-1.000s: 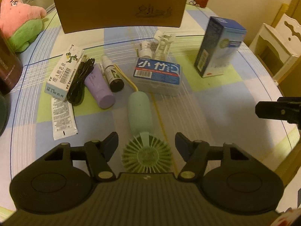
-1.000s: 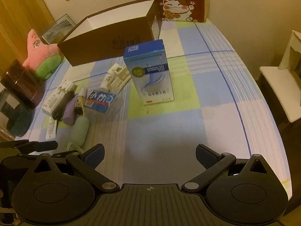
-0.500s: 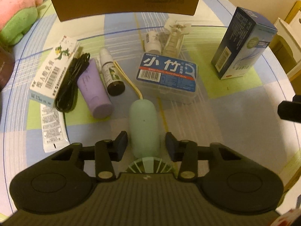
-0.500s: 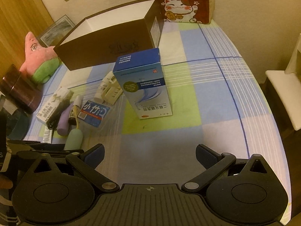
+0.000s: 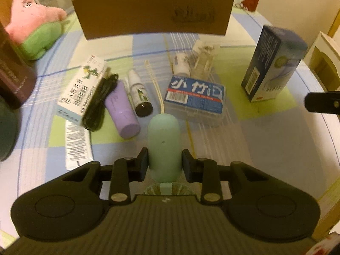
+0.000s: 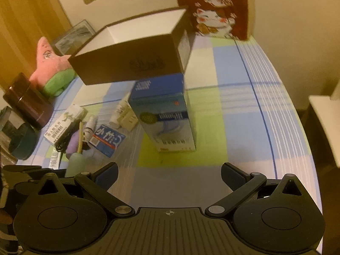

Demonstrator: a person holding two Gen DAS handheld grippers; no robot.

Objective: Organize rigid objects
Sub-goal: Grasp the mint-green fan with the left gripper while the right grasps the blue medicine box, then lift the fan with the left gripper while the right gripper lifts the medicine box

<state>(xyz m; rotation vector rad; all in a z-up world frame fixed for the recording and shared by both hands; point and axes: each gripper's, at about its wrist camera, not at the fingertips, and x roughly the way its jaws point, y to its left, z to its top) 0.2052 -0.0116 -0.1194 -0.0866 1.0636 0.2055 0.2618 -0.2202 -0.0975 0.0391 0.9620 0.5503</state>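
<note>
Left tongs (image 5: 164, 165) clamp the mint-green handheld fan (image 5: 164, 140) by its handle, lower centre of frame. Right tongs (image 6: 169, 175) spread wide, holding nothing, below the upright blue carton (image 6: 164, 114) on the counter (image 6: 244, 127).

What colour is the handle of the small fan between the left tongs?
Pale mint green. The fan handle shows best in the left wrist view.

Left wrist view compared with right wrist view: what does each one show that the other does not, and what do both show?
Only the left wrist view shows the left gripper shut on the green fan, and the white sachet in full.

Only the right wrist view shows the open right gripper, the brown box's white inside and the cat bag.

Both show the blue carton, the floss case and the pink plush.
</note>
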